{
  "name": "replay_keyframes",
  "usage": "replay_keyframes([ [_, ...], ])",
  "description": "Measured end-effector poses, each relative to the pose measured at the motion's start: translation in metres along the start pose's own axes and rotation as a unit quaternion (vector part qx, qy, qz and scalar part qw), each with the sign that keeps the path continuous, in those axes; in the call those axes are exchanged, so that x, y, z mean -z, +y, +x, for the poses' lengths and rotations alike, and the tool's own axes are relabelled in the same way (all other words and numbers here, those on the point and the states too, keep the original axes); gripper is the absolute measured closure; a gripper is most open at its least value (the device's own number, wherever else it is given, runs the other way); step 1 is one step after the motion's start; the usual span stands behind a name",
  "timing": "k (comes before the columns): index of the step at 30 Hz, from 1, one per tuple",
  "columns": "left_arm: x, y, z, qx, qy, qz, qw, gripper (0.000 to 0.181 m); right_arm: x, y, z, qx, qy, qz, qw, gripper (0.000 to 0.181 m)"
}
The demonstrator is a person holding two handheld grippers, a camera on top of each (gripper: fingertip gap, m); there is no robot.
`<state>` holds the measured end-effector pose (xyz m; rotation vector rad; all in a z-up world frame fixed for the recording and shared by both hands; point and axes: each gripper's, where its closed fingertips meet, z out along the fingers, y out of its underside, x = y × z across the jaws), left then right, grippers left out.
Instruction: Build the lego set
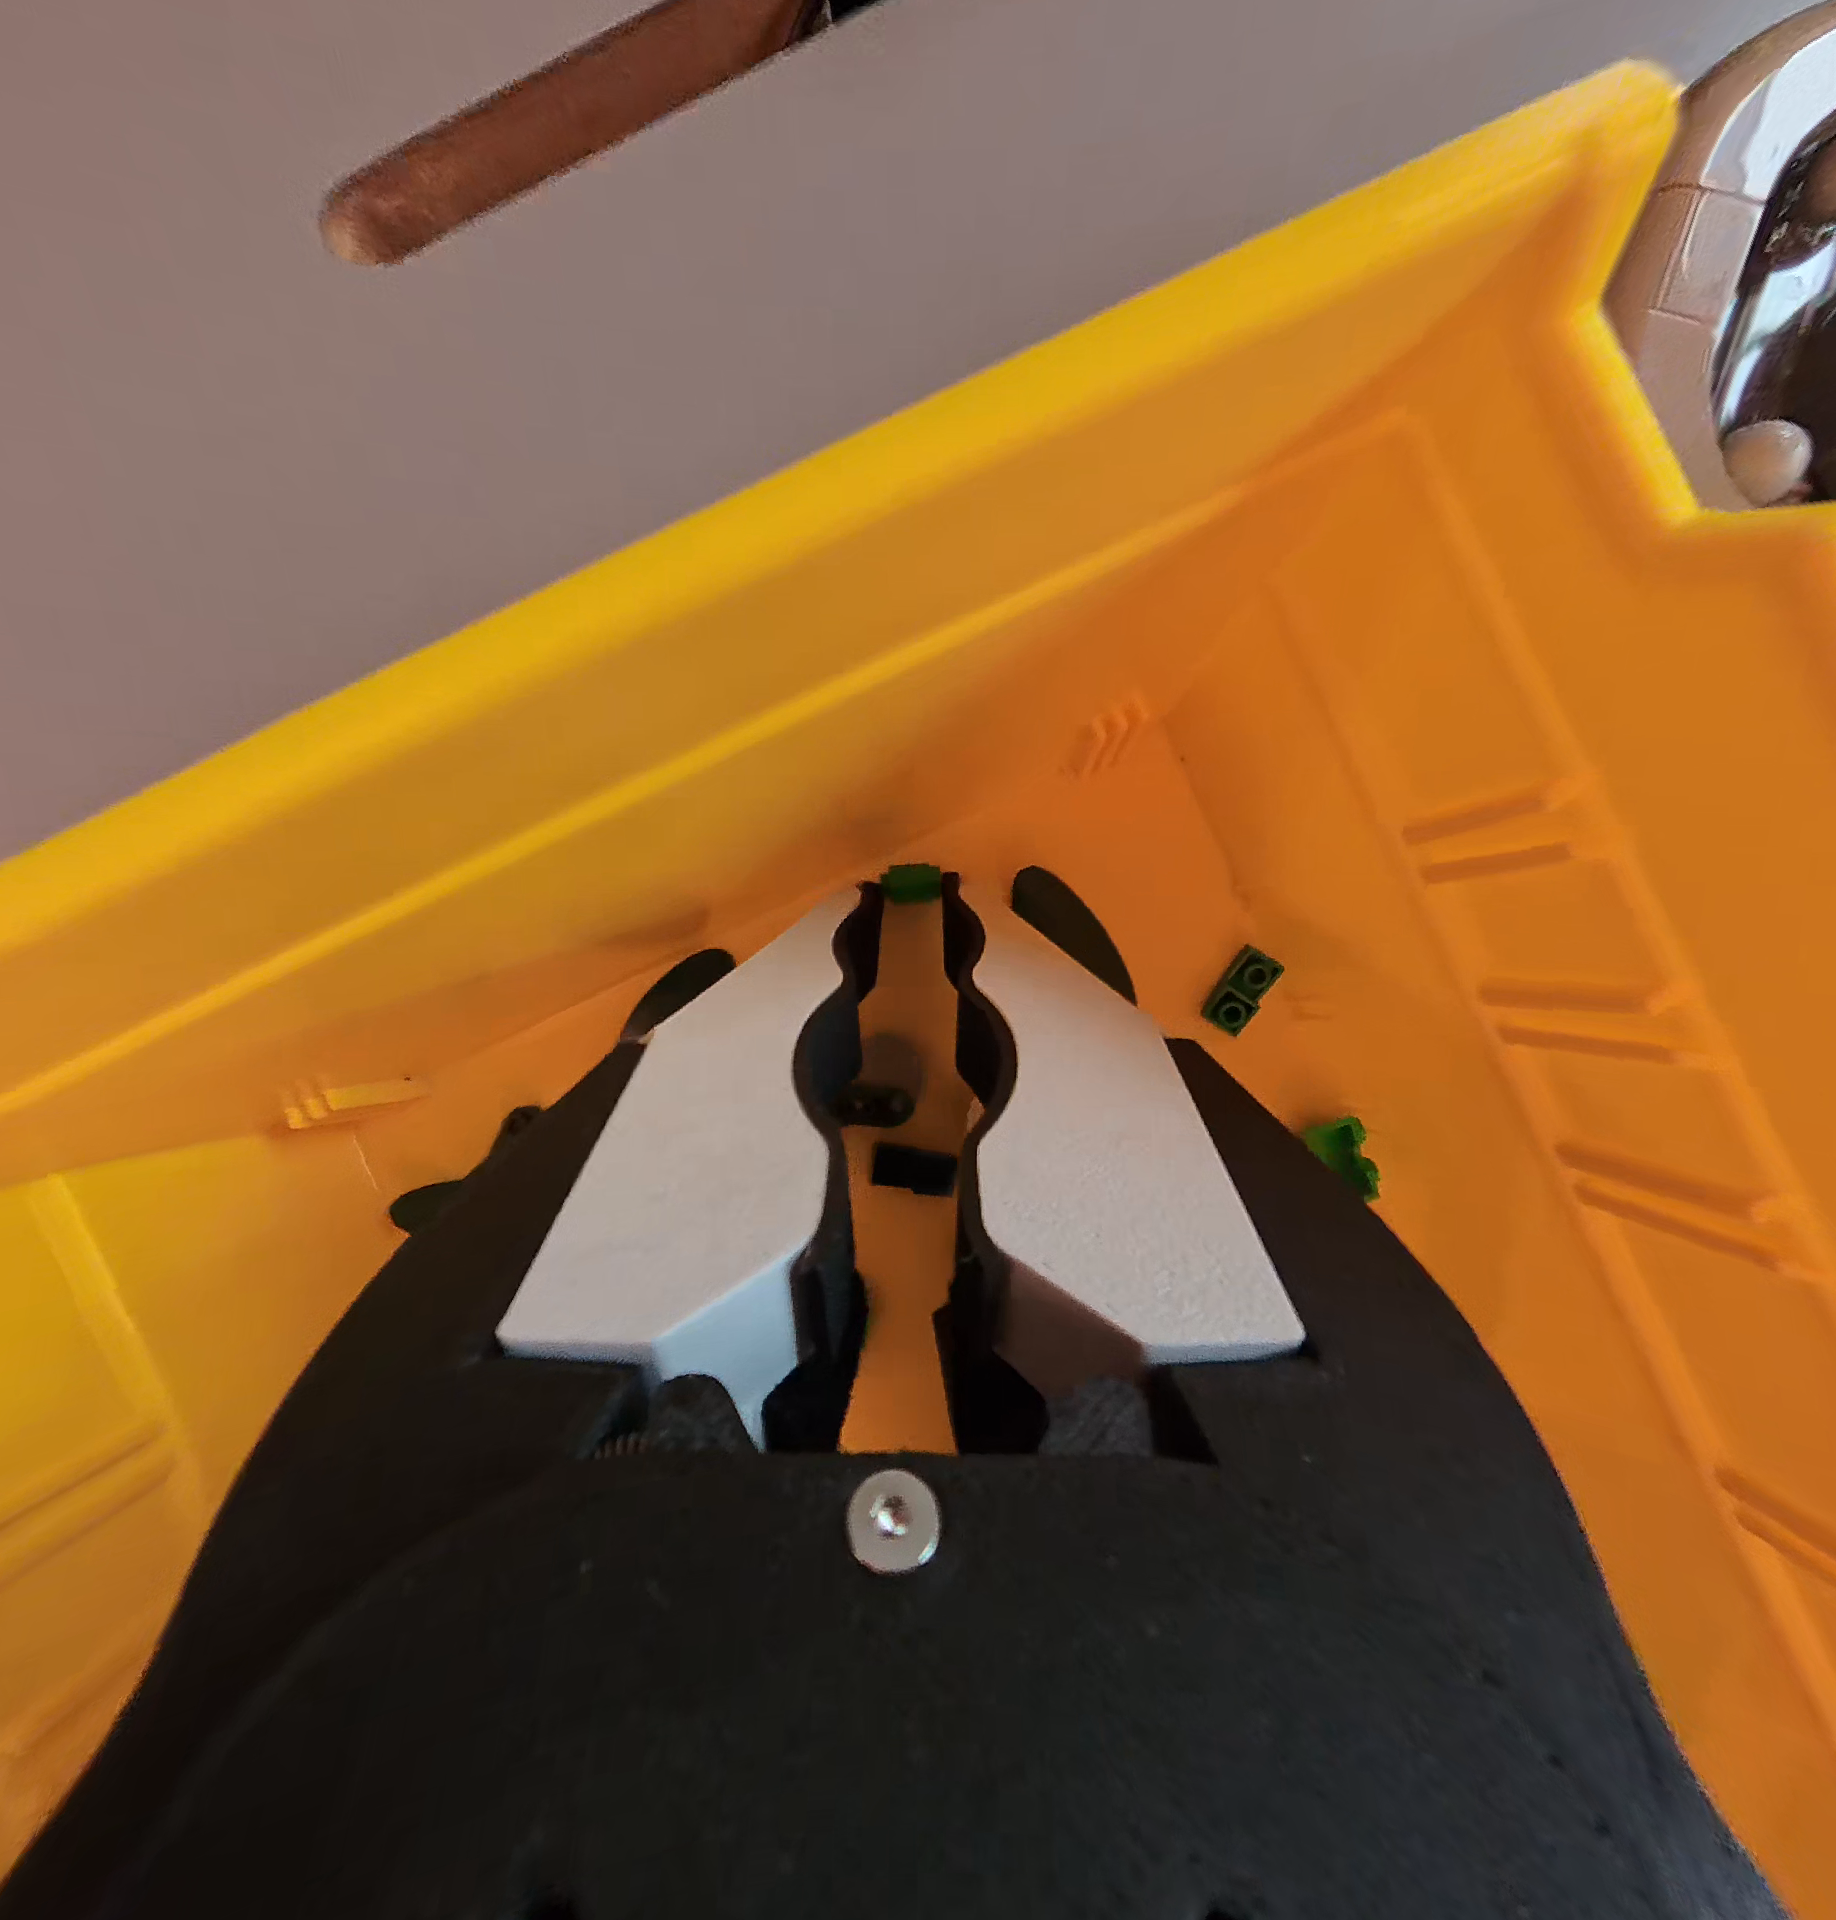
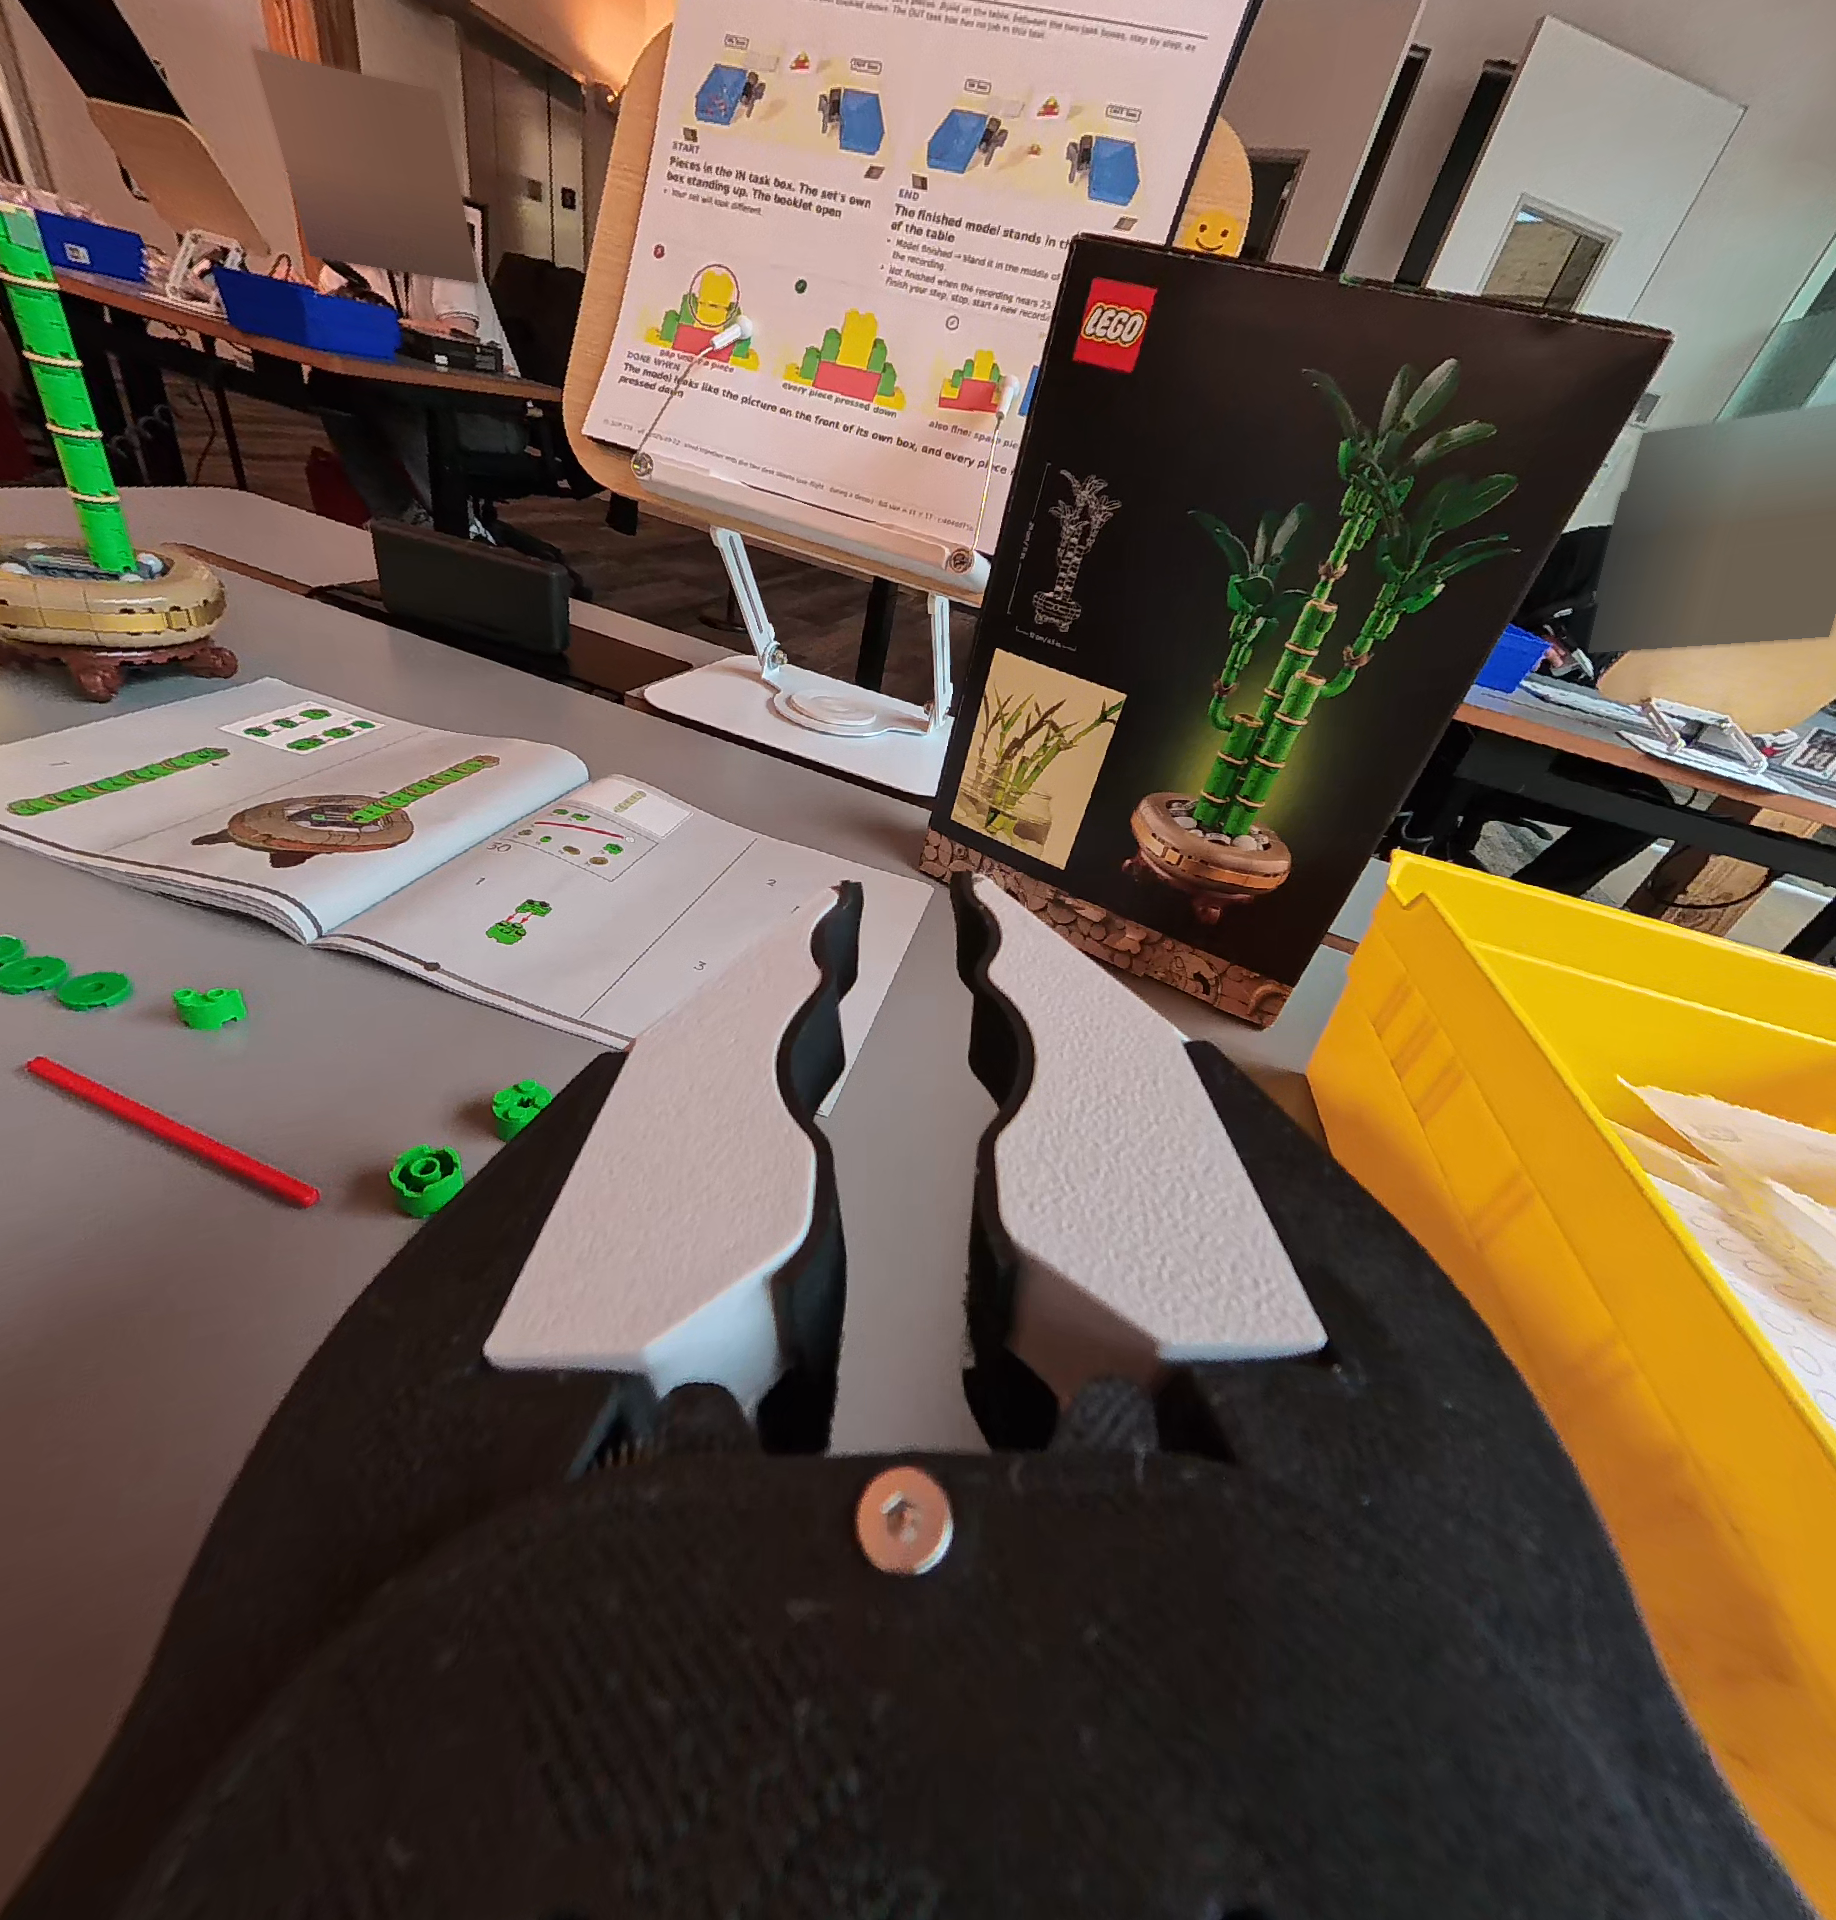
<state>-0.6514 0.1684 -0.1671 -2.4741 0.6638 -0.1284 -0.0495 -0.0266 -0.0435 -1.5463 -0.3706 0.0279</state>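
Left wrist view: the left hand-held gripper (image 1: 914, 885) pinches a green brick (image 1: 912, 881) inside the yellow bin (image 1: 685, 665); the right hand-held gripper (image 2: 906, 891) hovers slightly spread, empty, above the counter (image 2: 114, 1299).

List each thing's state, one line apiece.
left gripper: shut on a green piece inside a yellow bin
right gripper: open, empty
instruction booklet: lying open
set box: standing upright
green stalk: upright in its pot base
red rod: lying loose

Glossy yellow plastic bin (image 1: 893, 644); matt grey tabletop (image 2: 114, 1299).
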Motion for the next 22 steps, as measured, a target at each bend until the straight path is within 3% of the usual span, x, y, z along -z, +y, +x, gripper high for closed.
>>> replay_keyframes([
  [1, 0.006, -0.003, -0.002, -0.007, -0.011, 0.014, 1.0, 0.171, 0.0, 0.0, 0.0, 0.002, 0.0, 0.0, 1.0, 0.164],
  [4, 0.041, -0.025, -0.002, -0.065, -0.057, 0.096, 0.992, 0.171, 0.0, 0.0, -0.002, 0.009, -0.001, -0.001, 1.0, 0.164],
  [8, 0.122, -0.061, 0.029, -0.191, -0.145, 0.245, 0.94, 0.171, -0.002, 0.0, -0.005, 0.014, -0.007, -0.003, 1.0, 0.164],
  [11, 0.164, -0.074, 0.07, -0.26, -0.162, 0.29, 0.907, 0.171, -0.003, -0.001, -0.008, 0.018, -0.013, -0.004, 1.0, 0.164],
  [13, 0.177, -0.077, 0.097, -0.281, -0.149, 0.293, 0.902, 0.171, -0.002, -0.002, -0.01, 0.024, -0.014, -0.003, 1.0, 0.164],
  [15, 0.189, -0.081, 0.146, -0.294, -0.086, 0.309, 0.9, 0.171, -0.001, -0.004, -0.01, 0.028, -0.011, 0.002, 1.0, 0.164],
  [18, 0.203, -0.08, 0.273, -0.312, 0.125, 0.343, 0.877, 0.171, 0.001, -0.008, -0.009, 0.025, -0.007, 0.011, 1.0, 0.164],
  [20, 0.195, -0.073, 0.352, -0.33, 0.238, 0.325, 0.854, 0.171, 0.002, -0.01, -0.008, 0.021, -0.007, 0.014, 1.0, 0.164],
  [22, 0.169, -0.066, 0.41, -0.36, 0.282, 0.28, 0.844, 0.171, 0.005, -0.012, -0.007, 0.023, -0.005, 0.019, 1.0, 0.164],
])
